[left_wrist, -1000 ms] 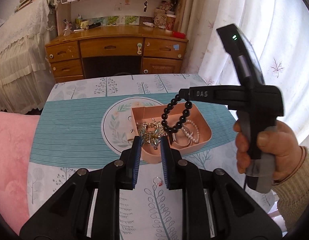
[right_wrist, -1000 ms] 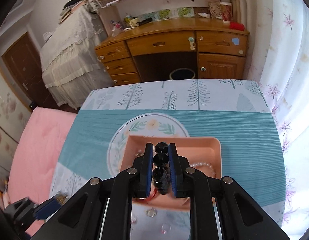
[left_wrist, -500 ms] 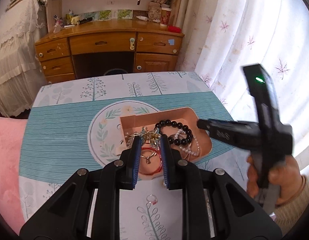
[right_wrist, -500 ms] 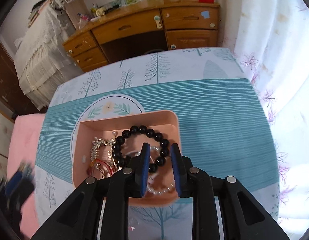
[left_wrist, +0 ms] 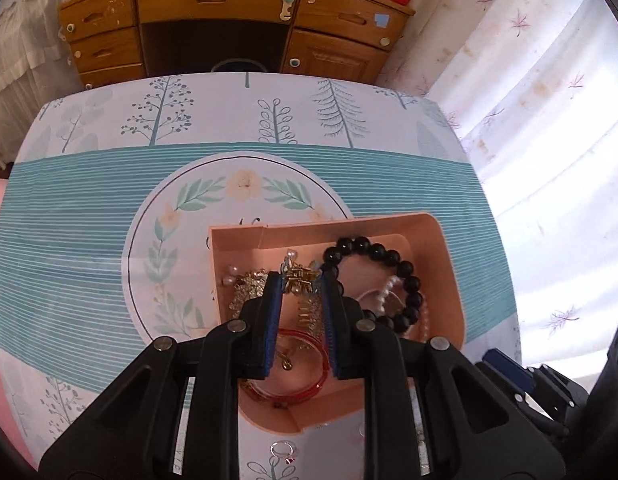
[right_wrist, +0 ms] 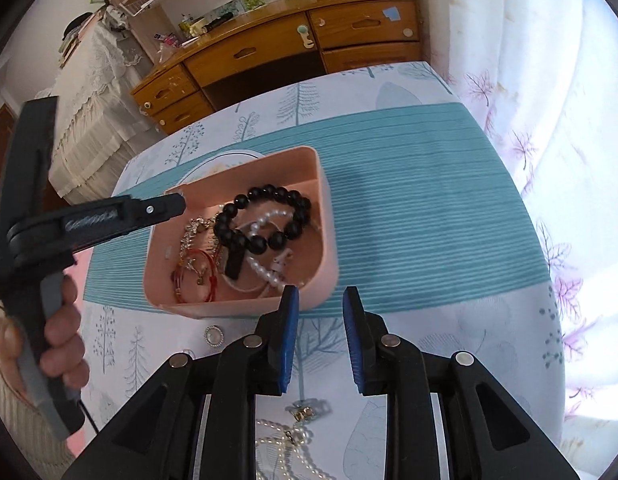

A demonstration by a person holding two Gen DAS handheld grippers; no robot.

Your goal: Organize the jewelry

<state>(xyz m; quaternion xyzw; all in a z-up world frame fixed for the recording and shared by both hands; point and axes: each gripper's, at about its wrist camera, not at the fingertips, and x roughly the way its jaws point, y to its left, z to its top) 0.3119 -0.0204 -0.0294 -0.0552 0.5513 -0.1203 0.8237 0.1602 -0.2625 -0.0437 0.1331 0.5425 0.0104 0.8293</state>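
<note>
Lying in a loose ring at centre frame, a black bead bracelet (right_wrist: 265, 220) rests inside the pink tray (right_wrist: 327, 216), draped over a pearl strand (right_wrist: 265, 270) beside a red bangle (right_wrist: 197, 276); its long axis runs lower left to upper right. The right gripper (right_wrist: 319, 316) hovers just beside the tray, fingers parted and empty. The left gripper (left_wrist: 299, 286) pinches a gold hair clip (left_wrist: 299, 278) over the tray.
</note>
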